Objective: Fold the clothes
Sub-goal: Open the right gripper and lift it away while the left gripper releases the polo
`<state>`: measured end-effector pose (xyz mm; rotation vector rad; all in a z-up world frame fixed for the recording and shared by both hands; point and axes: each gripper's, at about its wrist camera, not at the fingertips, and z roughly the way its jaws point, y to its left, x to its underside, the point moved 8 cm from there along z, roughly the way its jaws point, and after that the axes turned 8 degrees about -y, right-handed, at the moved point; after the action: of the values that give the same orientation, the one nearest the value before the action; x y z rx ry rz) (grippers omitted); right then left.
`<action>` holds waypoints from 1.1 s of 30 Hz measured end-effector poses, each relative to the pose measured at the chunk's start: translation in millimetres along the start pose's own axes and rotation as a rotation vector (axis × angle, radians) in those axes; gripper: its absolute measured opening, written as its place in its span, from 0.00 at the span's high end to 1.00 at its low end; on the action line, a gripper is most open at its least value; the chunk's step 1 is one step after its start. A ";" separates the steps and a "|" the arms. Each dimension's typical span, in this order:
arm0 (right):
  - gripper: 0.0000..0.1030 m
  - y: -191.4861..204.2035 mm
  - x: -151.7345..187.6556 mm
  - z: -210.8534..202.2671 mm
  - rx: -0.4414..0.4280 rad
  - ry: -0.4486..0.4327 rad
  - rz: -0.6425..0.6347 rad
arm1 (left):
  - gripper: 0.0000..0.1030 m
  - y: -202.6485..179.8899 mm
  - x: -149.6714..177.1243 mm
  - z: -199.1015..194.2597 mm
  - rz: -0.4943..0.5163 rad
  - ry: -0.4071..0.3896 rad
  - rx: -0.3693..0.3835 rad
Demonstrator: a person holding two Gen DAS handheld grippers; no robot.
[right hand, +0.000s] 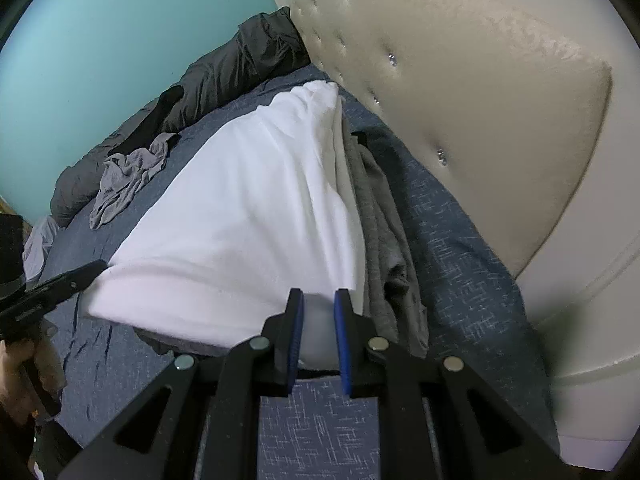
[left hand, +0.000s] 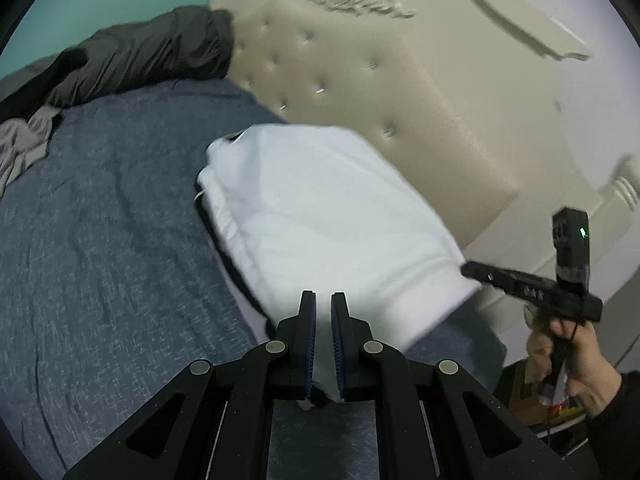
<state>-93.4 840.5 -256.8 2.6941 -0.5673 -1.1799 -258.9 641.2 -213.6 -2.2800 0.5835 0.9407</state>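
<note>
- White, soft cotton-like garment (left hand: 320, 216) is lying partly folded on the blue woven bedspread (left hand: 100, 240), stretching ahead of both tools toward the cream tufted headboard (left hand: 360, 80).
- The left gripper (left hand: 323, 312) is pinching the garment's near edge between its nearly closed jaws.
- The right gripper (right hand: 318, 308) is clamping the same hem at the other corner, beside a grey garment (right hand: 380, 220).
- Light and limp, the cloth is likely sagging between holds; corners look the best grip.
</note>
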 end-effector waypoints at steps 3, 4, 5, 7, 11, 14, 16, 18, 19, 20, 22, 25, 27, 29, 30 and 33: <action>0.87 8.0 -14.8 -17.0 -0.003 -0.070 0.001 | 0.91 -19.8 -1.1 -4.3 0.063 -0.001 0.020; 0.87 16.4 -19.2 -20.9 -0.018 -0.086 -0.004 | 0.91 -24.0 -0.3 -3.3 0.070 0.005 0.021; 0.87 24.8 -23.6 -24.8 -0.032 -0.102 -0.010 | 0.91 -25.9 1.0 -1.9 0.067 0.014 0.023; 0.87 46.4 -29.6 -28.3 -0.067 -0.117 -0.032 | 0.91 -25.9 3.3 0.6 0.056 0.024 0.023; 0.87 82.0 -20.1 -12.3 -0.109 -0.066 -0.082 | 0.91 -21.1 8.3 -1.9 0.051 0.033 0.011; 0.87 87.2 -2.3 2.4 -0.086 -0.014 -0.094 | 0.91 -13.9 7.6 -7.7 0.041 0.025 -0.007; 0.87 86.4 8.9 2.2 -0.095 -0.005 -0.091 | 0.91 -9.0 3.9 -9.1 0.025 0.015 -0.013; 0.87 81.6 15.5 1.6 -0.098 0.006 -0.085 | 0.91 -8.5 2.8 -6.7 0.021 0.018 -0.013; 0.87 79.3 19.5 1.6 -0.098 0.015 -0.083 | 0.91 -9.2 2.4 -5.6 0.028 0.018 -0.015; 0.87 77.7 20.6 0.6 -0.094 0.021 -0.085 | 0.91 -9.9 1.9 -4.4 0.034 0.018 -0.017; 0.87 76.2 18.1 -3.6 -0.091 0.015 -0.080 | 0.91 -11.1 5.3 -1.9 0.048 0.033 -0.022; 0.87 85.5 -1.4 -15.9 -0.106 -0.053 -0.059 | 0.91 -11.7 11.4 -1.4 0.059 0.041 -0.022; 0.87 96.9 -14.4 -19.6 -0.121 -0.086 -0.062 | 0.91 -10.7 14.4 -3.0 0.050 0.039 -0.022; 0.87 108.5 -20.0 -14.0 -0.135 -0.081 -0.080 | 0.91 -10.5 18.9 -4.3 0.051 0.043 -0.024; 0.87 115.0 -19.4 -7.5 -0.143 -0.070 -0.093 | 0.91 -11.2 19.9 -4.4 0.057 0.046 -0.024; 0.87 130.1 -6.9 13.5 -0.118 -0.012 -0.148 | 0.91 -10.3 19.9 -9.7 0.058 0.040 -0.024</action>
<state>-144.2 724.1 -225.0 2.6683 -0.2931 -1.2244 -235.2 638.9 -219.1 -2.3184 0.6627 0.9367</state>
